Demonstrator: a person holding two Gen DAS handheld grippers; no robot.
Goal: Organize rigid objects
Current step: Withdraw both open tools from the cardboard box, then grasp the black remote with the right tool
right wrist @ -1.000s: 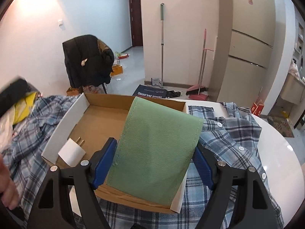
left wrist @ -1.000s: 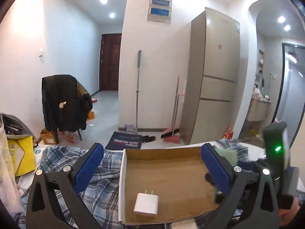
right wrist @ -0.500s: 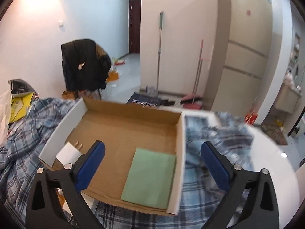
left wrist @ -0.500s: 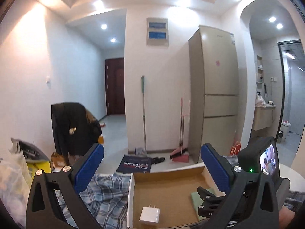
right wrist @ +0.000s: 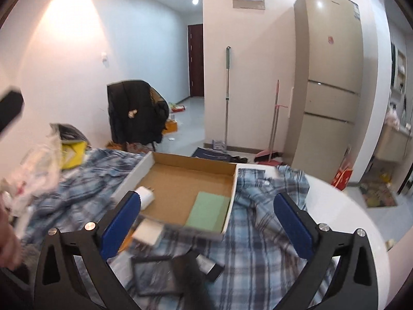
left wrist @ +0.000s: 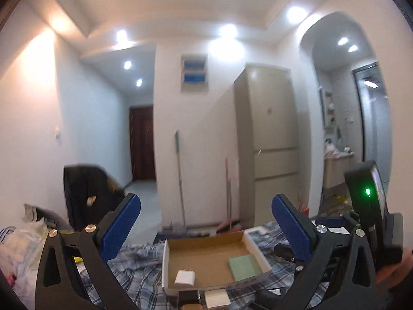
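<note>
A shallow cardboard box (right wrist: 233, 192) (left wrist: 165, 266) lies on a blue plaid shirt on the table. In it lie a green flat pad (right wrist: 207, 213) (left wrist: 241, 267) at the right and a white charger plug (right wrist: 145, 195) (left wrist: 184, 277) at the left. My right gripper (right wrist: 206, 222) is open and empty, raised above the box's near edge. My left gripper (left wrist: 205, 226) is open and empty, high above the box and pointing into the room. Before the box lie a white block (right wrist: 147, 232) (left wrist: 216, 298) and dark flat items (right wrist: 155, 276).
The plaid shirt (right wrist: 258, 245) covers the white round table (right wrist: 343, 214). Plastic bags and a yellow box (right wrist: 73, 152) sit at the table's left. Beyond stand a chair with a black coat (right wrist: 136, 113), a mop, a broom and a fridge (right wrist: 327, 82). The other gripper's body (left wrist: 371, 206) shows at the right.
My right gripper opened and let the green pad drop flat into the box, then pulled back and up. My left gripper rose and tilted upward, away from the box.
</note>
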